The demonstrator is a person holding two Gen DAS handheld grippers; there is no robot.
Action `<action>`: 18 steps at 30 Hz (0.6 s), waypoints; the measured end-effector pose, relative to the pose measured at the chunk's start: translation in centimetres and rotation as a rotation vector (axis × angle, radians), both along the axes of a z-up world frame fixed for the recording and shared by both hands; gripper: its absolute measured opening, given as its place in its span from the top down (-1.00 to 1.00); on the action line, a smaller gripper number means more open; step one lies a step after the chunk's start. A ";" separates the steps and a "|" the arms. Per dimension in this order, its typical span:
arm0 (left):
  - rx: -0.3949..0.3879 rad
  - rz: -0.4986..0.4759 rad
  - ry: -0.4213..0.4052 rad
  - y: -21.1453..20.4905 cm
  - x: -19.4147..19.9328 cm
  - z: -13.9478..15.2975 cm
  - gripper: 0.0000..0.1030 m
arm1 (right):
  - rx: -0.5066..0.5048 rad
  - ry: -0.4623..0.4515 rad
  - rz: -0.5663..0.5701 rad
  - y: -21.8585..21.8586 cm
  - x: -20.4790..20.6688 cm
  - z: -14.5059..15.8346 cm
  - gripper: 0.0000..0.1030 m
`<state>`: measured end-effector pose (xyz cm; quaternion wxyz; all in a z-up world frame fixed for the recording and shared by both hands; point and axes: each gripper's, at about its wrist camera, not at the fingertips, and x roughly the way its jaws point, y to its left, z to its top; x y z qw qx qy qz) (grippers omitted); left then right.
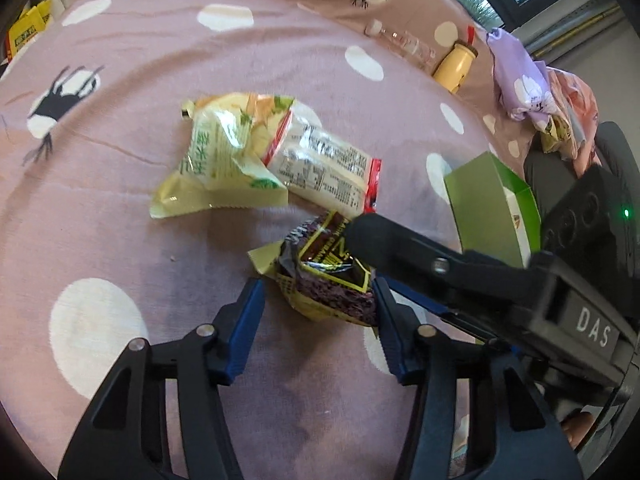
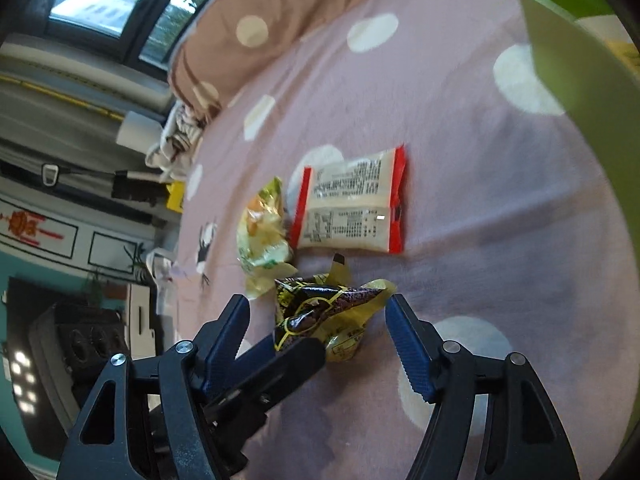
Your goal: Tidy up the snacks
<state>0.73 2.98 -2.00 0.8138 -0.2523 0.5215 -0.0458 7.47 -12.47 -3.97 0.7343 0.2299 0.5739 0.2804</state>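
A dark purple and yellow snack packet (image 1: 328, 276) lies on the pink spotted blanket (image 1: 120, 184). My left gripper (image 1: 318, 300) is open, its blue fingers either side of the packet's near end. My right gripper (image 2: 318, 316) is also open around the same packet (image 2: 320, 308), and its black finger (image 1: 384, 240) crosses over the packet in the left wrist view. Beyond lie a pale green packet (image 1: 216, 160) and a white packet with red ends (image 1: 324, 172), also seen in the right wrist view (image 2: 352, 204).
A green cardboard box (image 1: 492, 208) stands open to the right. A yellow bottle (image 1: 456, 64), a clear bottle (image 1: 408, 46) and purple cloth (image 1: 516, 76) lie farther back. Yellow packets (image 1: 28, 32) are at the far left edge.
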 end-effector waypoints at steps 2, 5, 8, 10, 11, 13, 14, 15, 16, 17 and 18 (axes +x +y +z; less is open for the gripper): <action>0.006 0.005 0.016 0.1 0.1 -0.3 0.13 | -0.016 0.017 -0.001 0.5 0.4 -0.7 -0.39; -0.019 0.010 0.009 0.4 0.1 -0.6 0.14 | 0.013 0.035 0.004 0.7 0.8 -1.4 -0.39; -0.041 0.009 -0.005 0.6 0.1 -0.7 0.16 | 0.033 0.033 0.010 1.0 1.1 -1.7 -0.39; -0.043 0.003 -0.013 0.4 0.0 -0.7 0.17 | 0.052 0.027 0.033 1.4 1.1 -1.8 -0.37; -0.046 -0.003 -0.017 0.3 0.0 -0.7 0.20 | 0.062 0.035 0.046 1.6 1.2 -2.0 -0.24; -0.014 -0.003 -0.026 0.1 -0.1 -0.5 0.23 | 0.045 0.033 0.041 1.7 1.2 -2.2 -0.05; -0.011 -0.006 -0.031 0.0 -0.1 -0.4 0.25 | 0.050 0.027 0.043 1.6 1.1 -2.1 -0.04; -0.013 -0.008 -0.036 0.0 -0.2 -0.3 0.29 | 0.052 0.022 0.042 1.5 1.0 -2.0 -0.04; -0.013 -0.013 -0.044 -0.1 -0.2 -0.1 0.30 | 0.052 0.013 0.039 1.5 0.9 -1.8 -0.03; -0.007 -0.017 -0.058 -0.2 -0.3 0.2 0.30 | 0.061 -0.005 0.036 1.3 0.7 -1.3 -0.03; -0.002 -0.020 -0.075 -0.4 -0.4 0.5 0.31 | 0.065 -0.017 0.034 1.3 0.6 -1.0 -0.03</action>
